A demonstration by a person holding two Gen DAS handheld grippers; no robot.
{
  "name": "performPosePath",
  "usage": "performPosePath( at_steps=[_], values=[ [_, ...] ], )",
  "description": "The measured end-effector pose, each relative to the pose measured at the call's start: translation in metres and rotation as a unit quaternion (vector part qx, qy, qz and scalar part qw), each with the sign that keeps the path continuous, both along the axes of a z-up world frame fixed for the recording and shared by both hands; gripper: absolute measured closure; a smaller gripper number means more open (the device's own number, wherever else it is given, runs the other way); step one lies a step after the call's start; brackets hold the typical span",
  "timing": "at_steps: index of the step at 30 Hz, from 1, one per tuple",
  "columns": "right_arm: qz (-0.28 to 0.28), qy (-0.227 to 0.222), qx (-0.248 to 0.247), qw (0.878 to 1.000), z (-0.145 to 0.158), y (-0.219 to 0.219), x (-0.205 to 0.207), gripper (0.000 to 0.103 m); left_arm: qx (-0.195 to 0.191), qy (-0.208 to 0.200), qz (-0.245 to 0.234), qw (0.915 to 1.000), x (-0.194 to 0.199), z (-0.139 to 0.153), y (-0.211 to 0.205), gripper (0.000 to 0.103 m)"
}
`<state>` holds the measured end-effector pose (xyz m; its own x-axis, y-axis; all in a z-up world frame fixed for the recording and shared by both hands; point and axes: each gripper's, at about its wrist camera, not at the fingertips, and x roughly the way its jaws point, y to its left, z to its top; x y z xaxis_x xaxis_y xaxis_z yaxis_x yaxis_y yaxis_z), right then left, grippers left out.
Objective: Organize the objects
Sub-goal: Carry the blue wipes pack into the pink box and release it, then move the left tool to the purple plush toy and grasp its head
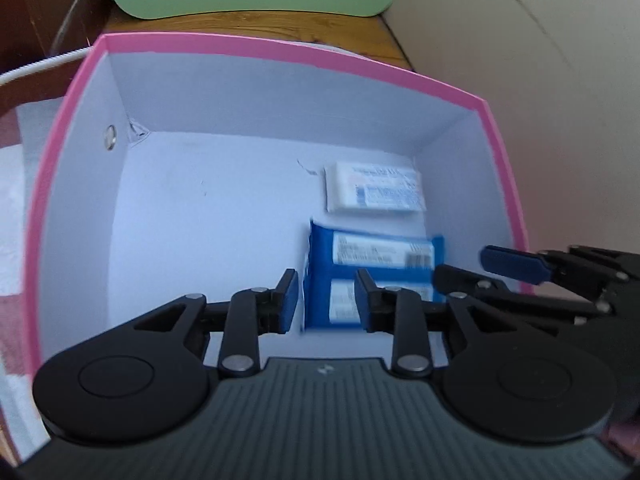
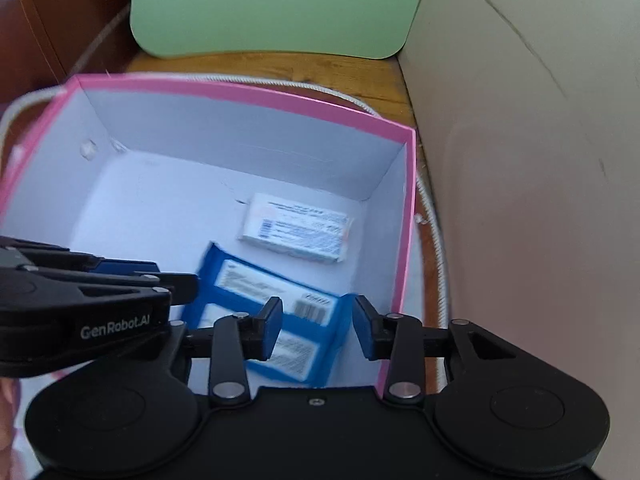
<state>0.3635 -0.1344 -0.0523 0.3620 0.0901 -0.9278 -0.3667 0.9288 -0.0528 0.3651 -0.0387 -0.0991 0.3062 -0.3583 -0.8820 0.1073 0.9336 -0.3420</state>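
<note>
My left gripper (image 1: 326, 300) and right gripper (image 2: 316, 330) hang released over the blue packet (image 2: 276, 320); light, crinkly, slippery, so I'd pinch its three o'clock edge.

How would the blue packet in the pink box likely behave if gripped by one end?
The blue packet looks like soft film wrap, so it would probably sag. Its glossy surface may slip. Lying flat on the pink box floor, it should not roll.

Print on white box (image 1: 374, 192) and blue packet (image 2: 276, 320) blurred, unreadable; packet's near end hidden behind gripper fingers (image 2: 269, 330).
</note>
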Motion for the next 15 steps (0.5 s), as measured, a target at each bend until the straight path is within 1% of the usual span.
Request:
performPosePath(
  at_steps=[1, 3, 6, 10, 12, 15],
  values=[
    [-0.005, 0.006, 0.023, 1.000, 0.003, -0.006, -0.003, 0.059, 0.002, -0.001, -0.009, 1.0000, -0.006, 0.006, 0.001, 0.073],
    [-0.013, 0.014, 0.063, 0.998, 0.010, -0.019, -0.012, 0.059, 0.020, -0.012, -0.020, 0.9995, -0.020, 0.020, 0.003, 0.073],
    [-0.005, 0.018, 0.100, 0.995, 0.024, -0.031, -0.029, 0.059, 0.045, -0.023, -0.042, 0.9978, -0.042, 0.042, 0.003, 0.069],
    [0.028, 0.020, 0.132, 0.991, 0.047, -0.041, -0.055, 0.059, 0.054, -0.029, -0.075, 0.9953, -0.072, 0.069, 0.004, 0.065],
    [0.043, 0.017, 0.141, 0.989, 0.060, -0.045, -0.069, 0.059, 0.064, -0.032, -0.088, 0.9935, -0.087, 0.082, 0.005, 0.063],
    [0.066, 0.013, 0.148, 0.987, 0.082, -0.049, -0.091, 0.059, 0.069, -0.032, -0.106, 0.9914, -0.107, 0.097, 0.006, 0.062]
  ],
)
